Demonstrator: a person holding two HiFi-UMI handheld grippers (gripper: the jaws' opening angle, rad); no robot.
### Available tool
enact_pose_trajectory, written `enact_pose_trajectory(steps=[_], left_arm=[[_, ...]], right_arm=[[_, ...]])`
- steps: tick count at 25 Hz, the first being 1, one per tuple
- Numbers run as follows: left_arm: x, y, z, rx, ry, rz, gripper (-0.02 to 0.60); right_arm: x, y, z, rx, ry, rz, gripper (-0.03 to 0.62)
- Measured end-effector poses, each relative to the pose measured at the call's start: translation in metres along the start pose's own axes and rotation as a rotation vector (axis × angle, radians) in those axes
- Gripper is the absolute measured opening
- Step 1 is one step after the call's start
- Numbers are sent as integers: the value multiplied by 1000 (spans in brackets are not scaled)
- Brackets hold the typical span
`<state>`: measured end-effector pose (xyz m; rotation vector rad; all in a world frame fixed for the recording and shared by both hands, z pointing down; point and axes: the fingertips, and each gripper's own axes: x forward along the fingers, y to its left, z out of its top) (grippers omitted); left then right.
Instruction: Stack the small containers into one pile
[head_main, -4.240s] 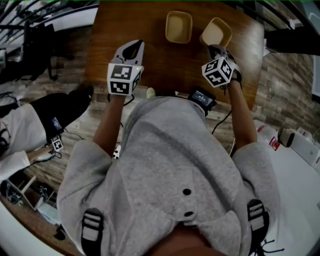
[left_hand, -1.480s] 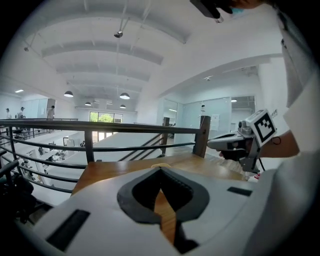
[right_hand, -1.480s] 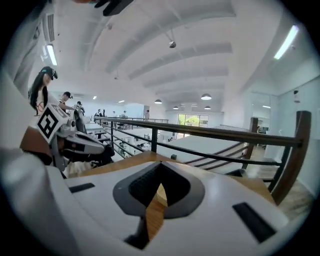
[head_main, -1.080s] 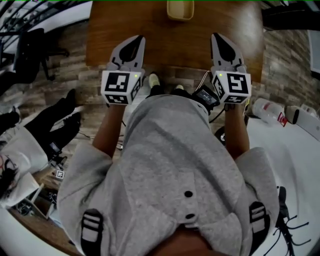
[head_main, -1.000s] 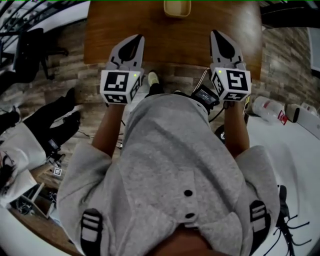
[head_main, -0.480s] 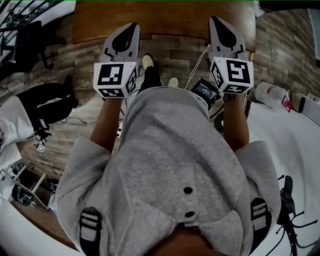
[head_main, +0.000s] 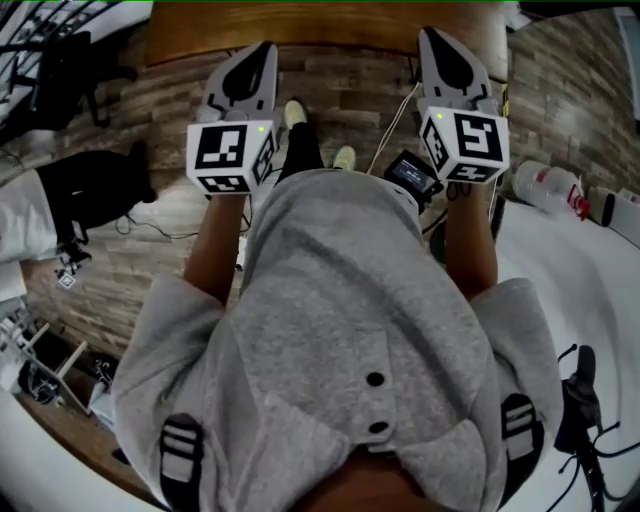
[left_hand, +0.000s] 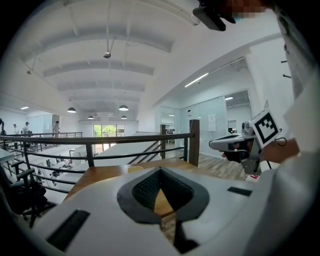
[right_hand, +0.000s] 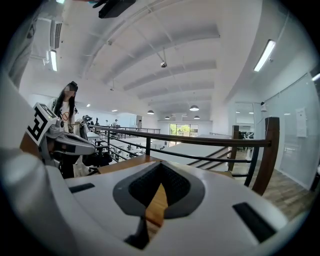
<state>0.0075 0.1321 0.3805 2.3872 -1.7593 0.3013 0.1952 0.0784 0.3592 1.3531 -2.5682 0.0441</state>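
Note:
Both grippers hang in the air in front of the wooden table (head_main: 330, 25), whose near edge shows at the top of the head view. My left gripper (head_main: 252, 55) is shut with nothing between its jaws. My right gripper (head_main: 441, 45) is also shut and empty. No container appears in the head view. In the left gripper view a small pale yellow container (left_hand: 135, 169) rests on the tabletop (left_hand: 100, 175) beyond my left gripper (left_hand: 161, 172); my right gripper (left_hand: 216, 145) shows at the right. The right gripper view has my right gripper (right_hand: 161, 167) and, at the left, my left gripper (right_hand: 91, 148).
Behind the table runs a black railing (left_hand: 100, 139) with a wooden post (left_hand: 194, 142). A seated person's dark legs (head_main: 95, 185) are on the left floor. A bottle (head_main: 545, 188) lies on the floor at the right. A small device (head_main: 410, 175) with a cable hangs at my waist.
Both grippers and the person have drawn back from the table. The table has slid up toward the top of the head view, and the container that stood at its far edge has left that view.

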Motion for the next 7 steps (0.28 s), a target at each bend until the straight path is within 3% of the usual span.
enact_pose_trajectory(steps=[7], left_arm=[[-16, -17, 6, 11, -15, 17, 14]], right_arm=[[-20, 1, 8, -7, -24, 13, 15]])
